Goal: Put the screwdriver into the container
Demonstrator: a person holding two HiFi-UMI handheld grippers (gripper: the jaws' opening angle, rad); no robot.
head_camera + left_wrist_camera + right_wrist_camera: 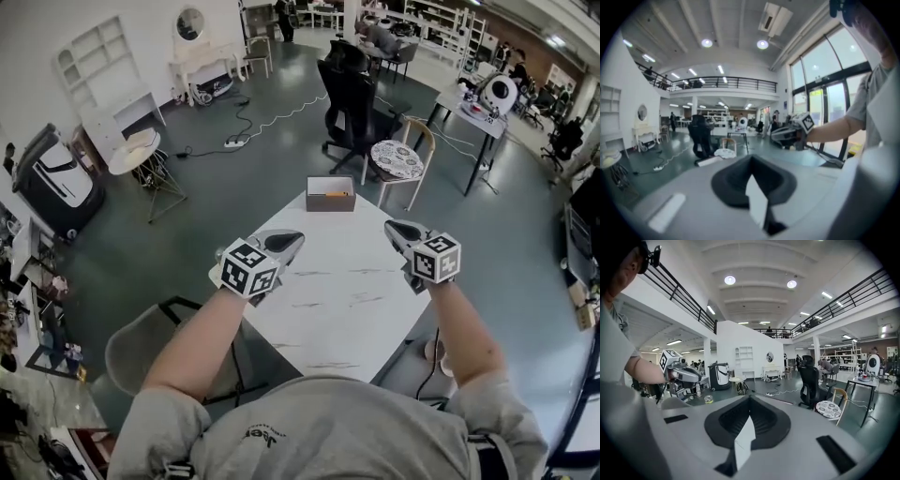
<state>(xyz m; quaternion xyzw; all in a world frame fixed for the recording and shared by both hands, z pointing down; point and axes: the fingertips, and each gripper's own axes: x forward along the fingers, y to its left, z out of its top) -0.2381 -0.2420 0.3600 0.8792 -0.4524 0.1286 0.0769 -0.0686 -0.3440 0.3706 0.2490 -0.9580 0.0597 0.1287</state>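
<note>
while both tools hover over the white desk (347, 300), the screwdriver (336, 194) lies inside the container (330, 204) at the desk's far edge | left hand-held gripper (292, 238): jaws together, empty, near the container, to its left | right hand-held gripper (394, 226): jaws together, empty, near its right

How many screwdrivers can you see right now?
1: an orange-handled screwdriver lies in the grey open box at the far edge of the white table; the box wall could hide another.

Orange item (337, 194) in container (330, 205): too small.
</note>
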